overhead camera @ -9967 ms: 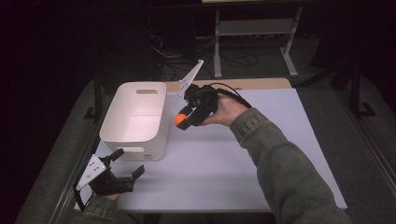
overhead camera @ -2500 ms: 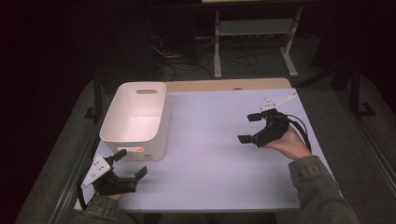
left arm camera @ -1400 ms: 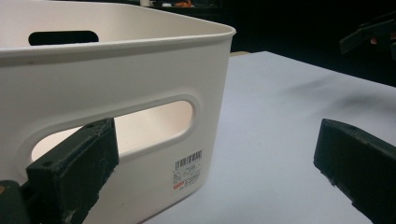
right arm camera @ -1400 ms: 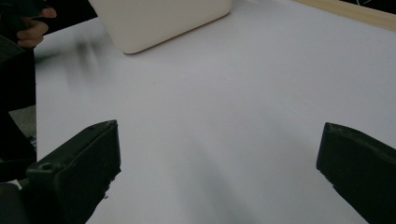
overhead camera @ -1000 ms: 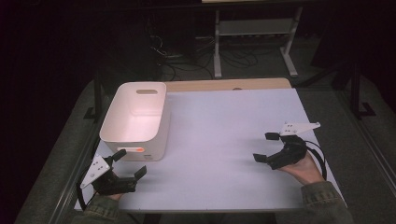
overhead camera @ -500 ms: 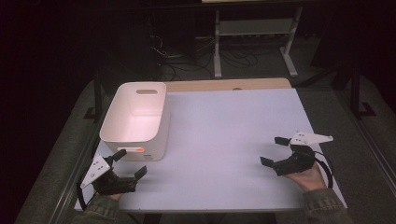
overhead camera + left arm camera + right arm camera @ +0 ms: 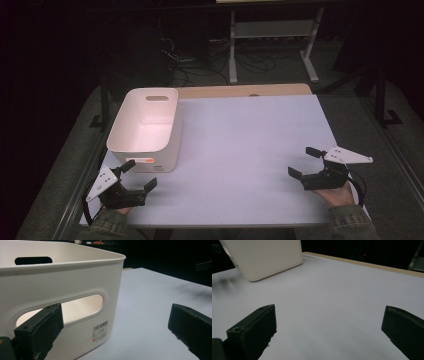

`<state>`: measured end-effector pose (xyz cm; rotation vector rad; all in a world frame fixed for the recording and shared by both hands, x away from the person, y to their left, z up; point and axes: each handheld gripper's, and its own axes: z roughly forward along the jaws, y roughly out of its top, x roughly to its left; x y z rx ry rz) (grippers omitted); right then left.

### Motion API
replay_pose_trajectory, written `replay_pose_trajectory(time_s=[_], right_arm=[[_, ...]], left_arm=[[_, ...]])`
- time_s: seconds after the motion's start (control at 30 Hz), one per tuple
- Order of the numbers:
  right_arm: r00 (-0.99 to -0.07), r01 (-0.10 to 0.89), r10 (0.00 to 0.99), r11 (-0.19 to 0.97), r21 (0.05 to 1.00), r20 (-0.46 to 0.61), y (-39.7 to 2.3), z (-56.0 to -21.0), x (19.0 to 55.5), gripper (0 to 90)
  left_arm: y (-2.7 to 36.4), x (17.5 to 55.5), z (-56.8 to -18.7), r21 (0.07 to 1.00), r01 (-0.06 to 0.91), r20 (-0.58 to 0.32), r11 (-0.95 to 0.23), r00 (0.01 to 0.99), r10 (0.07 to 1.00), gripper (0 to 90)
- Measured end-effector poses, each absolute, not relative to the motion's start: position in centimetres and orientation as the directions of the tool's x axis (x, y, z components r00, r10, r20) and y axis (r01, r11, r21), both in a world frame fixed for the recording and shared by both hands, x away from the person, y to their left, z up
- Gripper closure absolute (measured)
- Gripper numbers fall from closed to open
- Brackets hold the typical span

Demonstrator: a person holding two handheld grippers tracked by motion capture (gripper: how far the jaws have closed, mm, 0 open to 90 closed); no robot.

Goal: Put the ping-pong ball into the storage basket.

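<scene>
The white bin (image 7: pixel 145 127) sits near the far left corner of the table (image 7: pixel 250 150), with its open top up and a handle slot in each short wall. In the high view an orange glow shows through the near slot, so something orange may lie inside — I cannot tell what it is.

The left gripper (image 7: pixel 131 176) rests by the near left corner, just in front of the bin. Its jaws are wide apart and hold nothing. In the left gripper view the bin's near wall (image 7: pixel 62 297) is very close, and one jaw lines up with the handle slot.

The right gripper (image 7: pixel 306 162) is by the near right corner, well apart from the bin. Its jaws are wide apart too, and empty.

It looks like both hands are parked and the work with the bin is about done (that is my guess). To do this step well, keep both grippers low and quiet on the table — no bumps. The left one is so near the bin that a small push could slide it, so move that hand back toward the near edge, not forward.
</scene>
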<state>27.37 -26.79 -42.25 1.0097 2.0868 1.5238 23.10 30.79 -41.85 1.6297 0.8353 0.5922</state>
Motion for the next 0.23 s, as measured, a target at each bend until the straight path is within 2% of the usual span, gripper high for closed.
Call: replay_pose_trajectory(time_s=[0.23], right_arm=[[-0.671,0.312,0.735,0.155,0.937,0.102,-27.14,-42.59,27.10,0.0]], left_arm=[[30.80,23.16,-41.85,0.974,0.206,-0.056,-0.093,0.620,0.782,0.0]])
